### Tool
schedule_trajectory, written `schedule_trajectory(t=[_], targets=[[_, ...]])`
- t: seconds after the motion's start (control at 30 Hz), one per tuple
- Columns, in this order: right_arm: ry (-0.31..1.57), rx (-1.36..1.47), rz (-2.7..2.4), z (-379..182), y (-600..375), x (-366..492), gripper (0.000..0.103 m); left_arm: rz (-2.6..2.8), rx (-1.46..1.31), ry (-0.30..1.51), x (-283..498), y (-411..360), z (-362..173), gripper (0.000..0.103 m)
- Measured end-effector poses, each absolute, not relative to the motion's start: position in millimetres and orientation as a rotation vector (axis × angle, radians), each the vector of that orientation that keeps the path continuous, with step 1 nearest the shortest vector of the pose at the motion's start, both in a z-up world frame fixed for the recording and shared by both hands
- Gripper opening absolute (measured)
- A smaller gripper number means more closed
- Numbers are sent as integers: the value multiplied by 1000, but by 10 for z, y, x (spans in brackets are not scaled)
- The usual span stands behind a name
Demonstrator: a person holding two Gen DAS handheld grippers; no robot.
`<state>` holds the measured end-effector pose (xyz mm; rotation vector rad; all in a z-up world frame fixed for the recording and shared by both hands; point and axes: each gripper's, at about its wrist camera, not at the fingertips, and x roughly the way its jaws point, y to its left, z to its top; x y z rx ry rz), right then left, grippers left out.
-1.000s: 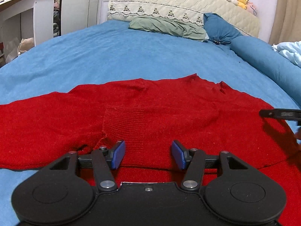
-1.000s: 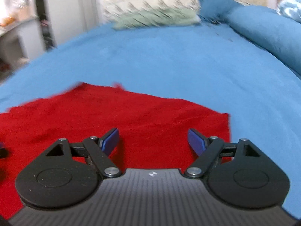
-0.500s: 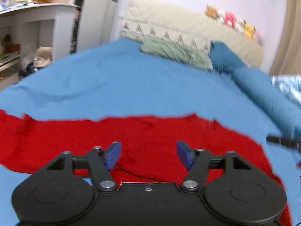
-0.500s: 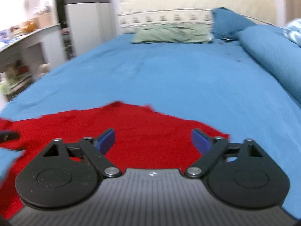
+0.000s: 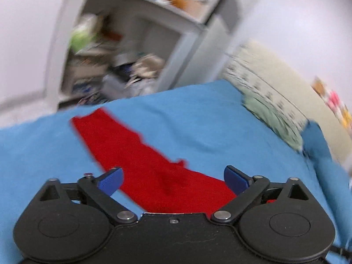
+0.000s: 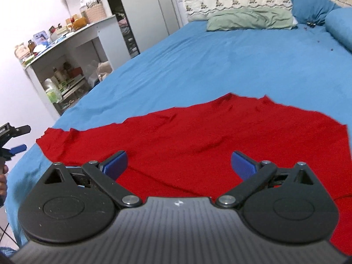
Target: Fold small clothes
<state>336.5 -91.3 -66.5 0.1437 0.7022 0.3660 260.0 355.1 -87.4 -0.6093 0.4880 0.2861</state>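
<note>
Blue bedsheet (image 6: 220, 50) under red sweater (image 6: 209, 136) (cluttered shelf (image 6: 66, 66) beside).

Left wrist view: motion blur smears the shelf unit (image 5: 123, 50), its contents unreadable, and the headboard (image 5: 283, 83). The red garment (image 5: 154, 171) passes under the hand-held gripper body, its near part hidden. Right wrist view: the left hand-held gripper (image 6: 15, 138) is cut off by the left edge.

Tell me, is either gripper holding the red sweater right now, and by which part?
Neither. The left gripper and right gripper are both open above the red sweater.
</note>
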Motion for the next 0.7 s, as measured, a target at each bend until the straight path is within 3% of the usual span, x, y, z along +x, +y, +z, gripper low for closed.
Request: schedule_trajectory(t=[0.07,0.33,0.4,0.47,0.7], targets=[[699,131,377,-703,-826,3391,103,314,-654,522,2671,3748,-1054,66],[707,106,377,-850,-658,3504,103,383,-739,535,2900,3980,-1456,56],[713,105,375,-891,-642,3526,103,407,-739,531,2979,4015,-1455,42],[717,112,370,-922,-635,3542,103,446,-737,545,3062,4068,-1473,6],[694,132,336,-881,-796,3504,103,446,-638,495,3080,3870,-1174,3]])
